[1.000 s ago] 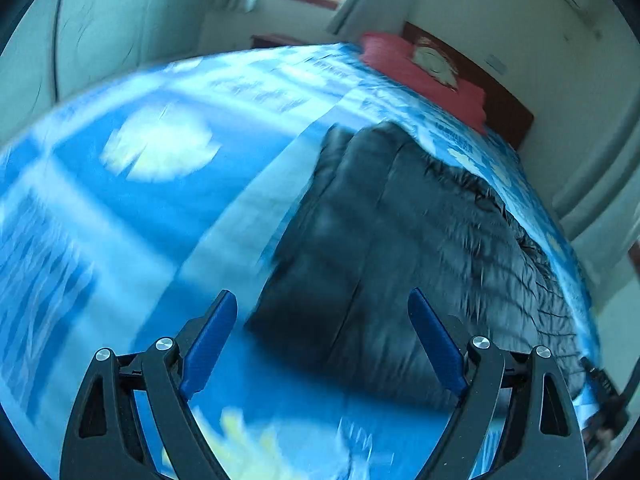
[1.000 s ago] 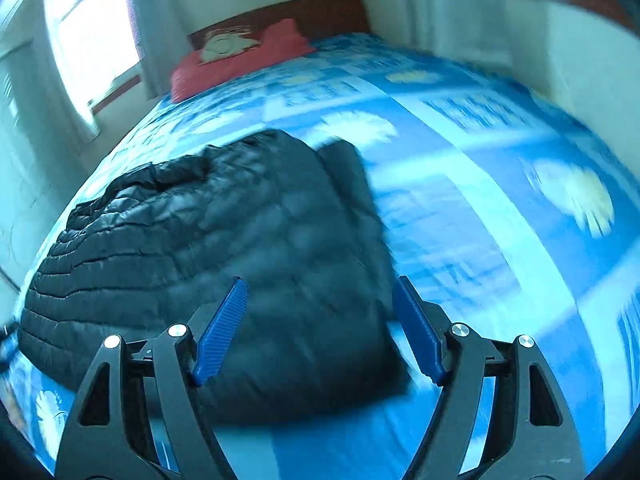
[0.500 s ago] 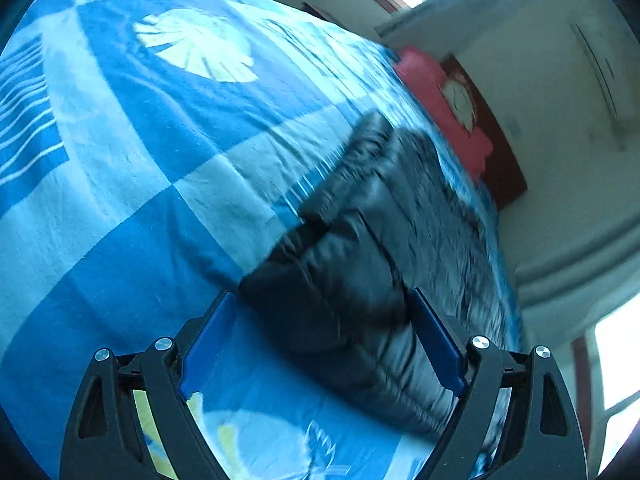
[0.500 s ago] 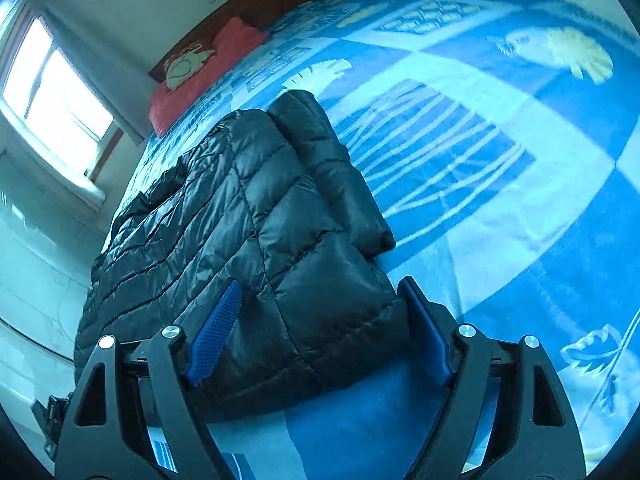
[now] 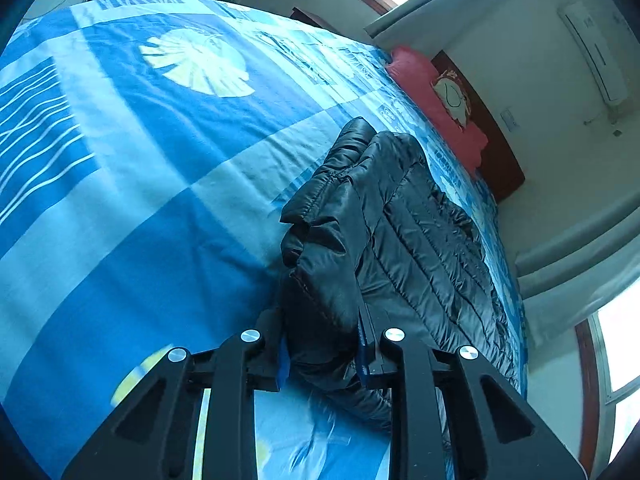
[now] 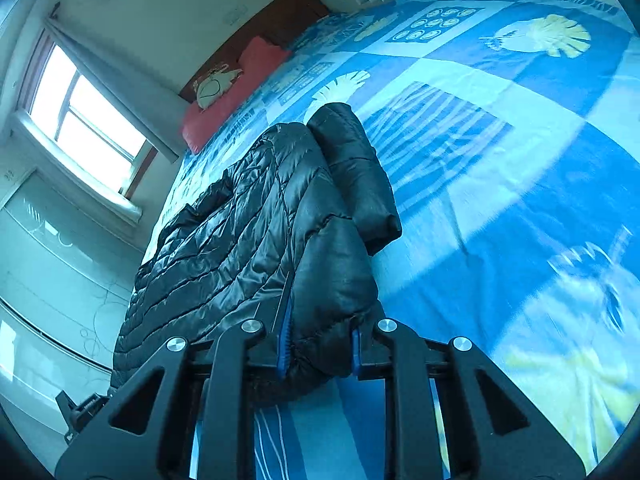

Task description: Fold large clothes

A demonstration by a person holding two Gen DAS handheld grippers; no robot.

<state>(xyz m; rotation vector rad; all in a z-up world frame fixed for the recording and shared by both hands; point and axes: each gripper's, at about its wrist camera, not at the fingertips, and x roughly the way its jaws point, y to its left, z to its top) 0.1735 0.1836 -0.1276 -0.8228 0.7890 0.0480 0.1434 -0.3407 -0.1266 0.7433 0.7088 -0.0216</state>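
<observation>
A black quilted jacket [image 5: 420, 232] is spread on the bed [image 5: 140, 168], along the side where the red pillow [image 5: 432, 100] and the headboard mark the far end. In both wrist views the jacket's long axis is seen to run straight away from the grippers toward that pillow, with the near hem at the fingers and the bulk stretching ahead. The left gripper [image 5: 322, 344] is closed onto a bunched fold of the near edge, the padded fabric squeezed between the blue pads and rising just above them. The right gripper [image 6: 318, 344] is likewise clamped on a puffy corner of the same near edge, with a sleeve [image 6: 356, 172] lying along the jacket's bed-centre side, just beyond the pinched part. In the left view the fabric falls away ahead and to the right; in the right view it falls away ahead and to the left, so the two grips can be judged to sit at neighbouring points of the near end, with the jacket between and beyond them. Neither hand is clearly nearer. The coming move is judged to depend on this alignment: the held end would have to be carried forward along the long axis, toward the pillow, for a fold across the middle. The thick padding is likely to resist a flat crease.
</observation>
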